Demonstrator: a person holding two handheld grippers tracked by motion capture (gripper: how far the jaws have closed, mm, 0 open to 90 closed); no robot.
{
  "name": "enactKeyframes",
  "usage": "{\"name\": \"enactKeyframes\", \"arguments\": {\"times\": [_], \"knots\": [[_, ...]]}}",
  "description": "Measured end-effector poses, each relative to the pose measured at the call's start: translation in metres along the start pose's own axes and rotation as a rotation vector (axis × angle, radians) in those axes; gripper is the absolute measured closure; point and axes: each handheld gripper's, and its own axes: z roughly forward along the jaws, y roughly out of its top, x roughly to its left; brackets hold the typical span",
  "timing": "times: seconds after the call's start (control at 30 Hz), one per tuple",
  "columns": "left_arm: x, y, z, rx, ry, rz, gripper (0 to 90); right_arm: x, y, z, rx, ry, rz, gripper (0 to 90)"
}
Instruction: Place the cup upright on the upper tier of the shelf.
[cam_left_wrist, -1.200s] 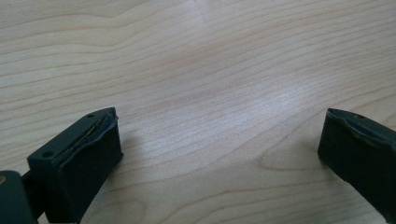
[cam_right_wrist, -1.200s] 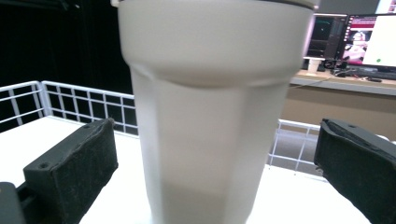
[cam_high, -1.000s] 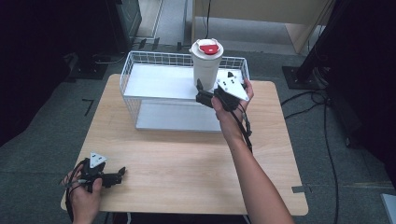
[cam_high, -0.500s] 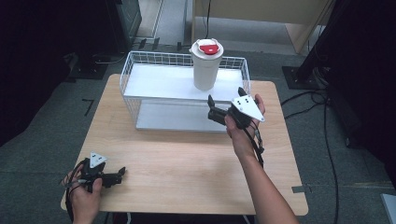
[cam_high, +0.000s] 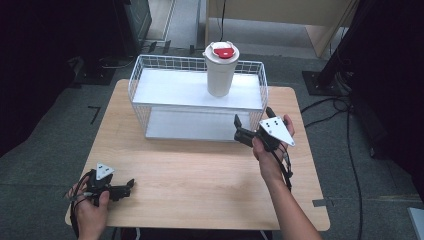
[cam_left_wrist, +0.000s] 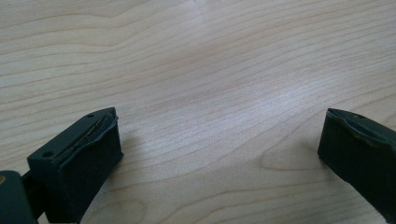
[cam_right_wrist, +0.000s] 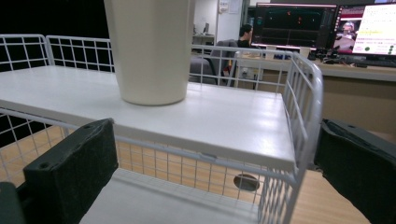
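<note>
Both tools spread, empty; cup on rack shelf.
White cup (cam_high: 220, 70) stands upright on wire rack (cam_high: 197, 102) upper shelf, near its right end. Right tool (cam_high: 250, 129) just off rack's front-right corner. Left tool (cam_high: 126, 186) low at worktop (cam_high: 200, 175) front-left edge, bare wood between.

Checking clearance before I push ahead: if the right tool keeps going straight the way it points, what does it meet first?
Most likely the wire rack: the right tool, open, points at the front right corner of its upper shelf. The cup stands farther back and left, though depth is hard to judge.
</note>
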Motion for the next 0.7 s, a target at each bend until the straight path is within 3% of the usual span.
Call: {"name": "enactKeyframes", "arguments": {"times": [0.5, 0.6, 0.7], "knots": [[0.000, 0.000, 0.000, 0.001, -0.001, -0.001, 0.0, -0.024, -0.034, -0.032, 0.040, -0.038, -0.018, 0.0], [0.000, 0.000, 0.000, 0.001, -0.001, -0.001, 0.0, -0.037, -0.044, -0.042, 0.052, -0.060, 0.008, 0.0], [0.000, 0.000, 0.000, 0.002, -0.001, 0.000, 0.0, -0.041, -0.051, -0.047, 0.060, -0.074, 0.003, 0.0]]}}
